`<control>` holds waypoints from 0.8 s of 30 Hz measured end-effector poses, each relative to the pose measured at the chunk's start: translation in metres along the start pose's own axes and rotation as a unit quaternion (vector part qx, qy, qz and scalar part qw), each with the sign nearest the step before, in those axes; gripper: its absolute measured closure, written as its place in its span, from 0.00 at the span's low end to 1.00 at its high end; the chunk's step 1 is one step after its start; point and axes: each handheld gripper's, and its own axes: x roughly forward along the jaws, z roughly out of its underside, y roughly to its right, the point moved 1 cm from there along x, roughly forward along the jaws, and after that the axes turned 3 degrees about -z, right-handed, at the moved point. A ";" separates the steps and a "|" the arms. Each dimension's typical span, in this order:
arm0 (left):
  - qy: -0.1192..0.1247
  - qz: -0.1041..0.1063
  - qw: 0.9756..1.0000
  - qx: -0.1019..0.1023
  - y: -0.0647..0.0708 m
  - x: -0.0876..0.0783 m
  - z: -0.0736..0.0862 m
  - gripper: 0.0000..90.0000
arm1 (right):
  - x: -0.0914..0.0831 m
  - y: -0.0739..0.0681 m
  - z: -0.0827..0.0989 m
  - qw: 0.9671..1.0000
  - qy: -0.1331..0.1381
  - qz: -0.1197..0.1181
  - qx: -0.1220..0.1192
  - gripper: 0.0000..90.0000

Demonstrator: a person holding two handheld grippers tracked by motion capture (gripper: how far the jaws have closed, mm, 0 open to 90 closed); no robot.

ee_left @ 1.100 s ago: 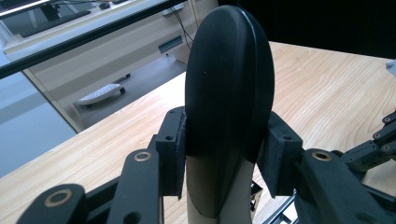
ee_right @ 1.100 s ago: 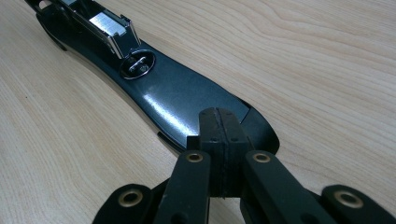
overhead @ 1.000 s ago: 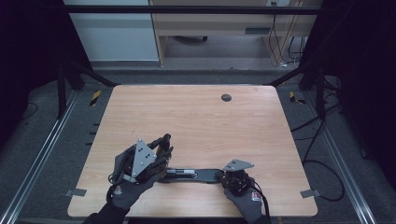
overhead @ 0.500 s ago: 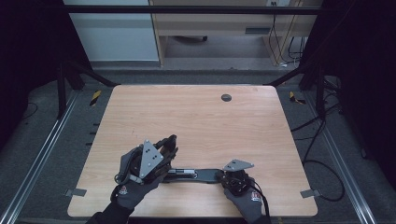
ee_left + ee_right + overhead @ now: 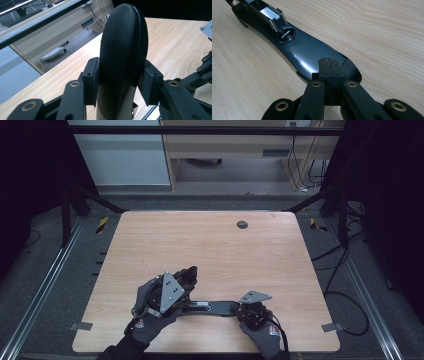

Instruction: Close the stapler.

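The black stapler lies open and flat on the desk, its long axis running straight from one gripper to the other. The left gripper is clamped on the raised, rounded top arm, one pad on each side. The right gripper, jaws pressed together, rests on the glossy base at the near end; the metal staple channel lies further ahead.
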 end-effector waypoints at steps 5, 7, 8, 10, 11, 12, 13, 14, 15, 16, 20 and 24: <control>-0.002 0.000 1.000 0.007 0.003 0.002 -0.001 0.61 | 0.000 0.000 0.000 1.000 0.000 -0.001 0.002 1.00; -0.002 0.002 1.000 0.010 0.004 0.003 -0.001 0.61 | 0.000 0.000 0.000 1.000 0.000 0.000 0.000 1.00; -0.002 0.003 1.000 0.013 0.006 0.004 -0.001 0.61 | 0.000 0.000 0.000 1.000 0.000 0.000 0.000 1.00; -0.004 0.002 1.000 0.024 0.010 0.007 -0.002 0.61 | 0.000 0.000 0.000 1.000 0.000 -0.001 0.002 1.00; -0.005 0.002 1.000 0.027 0.012 0.008 -0.002 0.61 | 0.000 -0.001 0.000 1.000 0.000 -0.001 0.003 1.00; -0.005 0.002 0.999 0.031 0.014 0.009 -0.002 0.61 | 0.000 -0.001 0.000 1.000 -0.001 -0.001 0.003 1.00; -0.006 0.002 0.999 0.034 0.015 0.010 -0.003 0.61 | 0.000 -0.001 0.000 1.000 0.000 -0.001 0.003 1.00; -0.007 0.002 0.999 0.037 0.017 0.011 -0.003 0.61 | 0.000 -0.001 0.000 1.000 0.000 -0.001 0.003 1.00; -0.007 0.003 0.999 0.038 0.018 0.012 -0.003 0.61 | 0.000 -0.001 0.000 1.000 -0.001 -0.001 0.003 1.00; -0.008 0.003 0.999 0.039 0.019 0.013 -0.003 0.61 | 0.000 -0.001 0.000 1.000 -0.001 -0.001 0.004 1.00; -0.009 0.005 0.999 0.045 0.022 0.015 -0.003 0.60 | 0.000 -0.001 0.000 1.000 0.000 -0.001 0.003 1.00; -0.010 0.007 0.999 0.049 0.025 0.017 -0.003 0.60 | 0.000 -0.001 0.000 1.000 -0.001 -0.001 0.003 1.00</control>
